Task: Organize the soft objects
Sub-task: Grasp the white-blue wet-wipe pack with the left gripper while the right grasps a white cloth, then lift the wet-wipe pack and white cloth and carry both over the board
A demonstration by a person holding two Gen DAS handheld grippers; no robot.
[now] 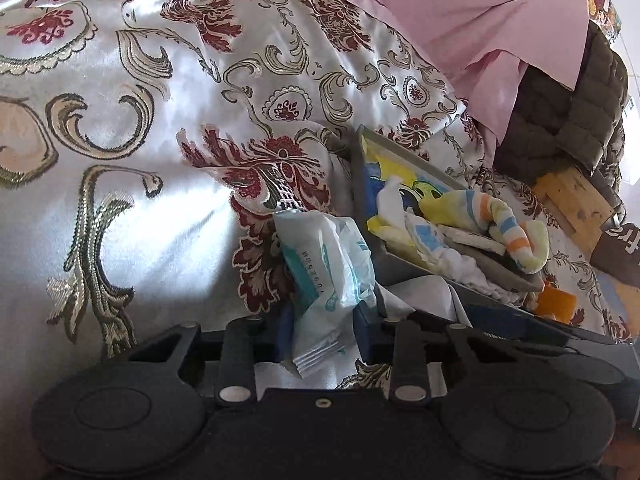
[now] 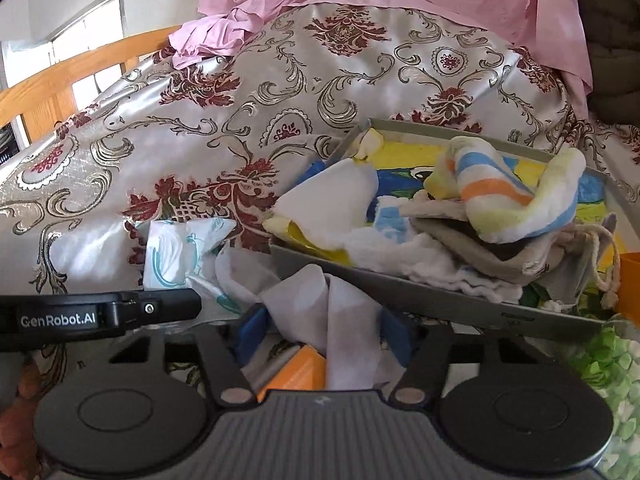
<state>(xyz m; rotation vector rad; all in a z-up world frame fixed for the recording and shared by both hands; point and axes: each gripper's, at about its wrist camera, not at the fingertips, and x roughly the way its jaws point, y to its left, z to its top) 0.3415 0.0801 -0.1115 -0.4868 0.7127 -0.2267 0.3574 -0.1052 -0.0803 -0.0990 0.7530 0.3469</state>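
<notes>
My left gripper (image 1: 323,334) is shut on a white and teal tissue packet (image 1: 326,268) and holds it just left of the grey tray (image 1: 404,266). The packet also shows in the right wrist view (image 2: 176,252), with the left gripper's arm below it. My right gripper (image 2: 324,336) is shut on a white cloth (image 2: 340,320) in front of the tray's near rim (image 2: 440,300). The tray holds a striped towel (image 2: 504,196), a beige drawstring pouch (image 2: 480,248) and white cloths (image 2: 336,200) over a colourful picture.
Everything rests on a silver satin bedspread (image 1: 160,120) with red and gold flowers. A pink sheet (image 1: 460,8) lies at the back. A dark quilted jacket (image 1: 580,112) and wooden block (image 1: 576,204) sit right. An orange box (image 2: 296,372) lies under my right gripper. A wooden bed frame (image 2: 80,76) stands far left.
</notes>
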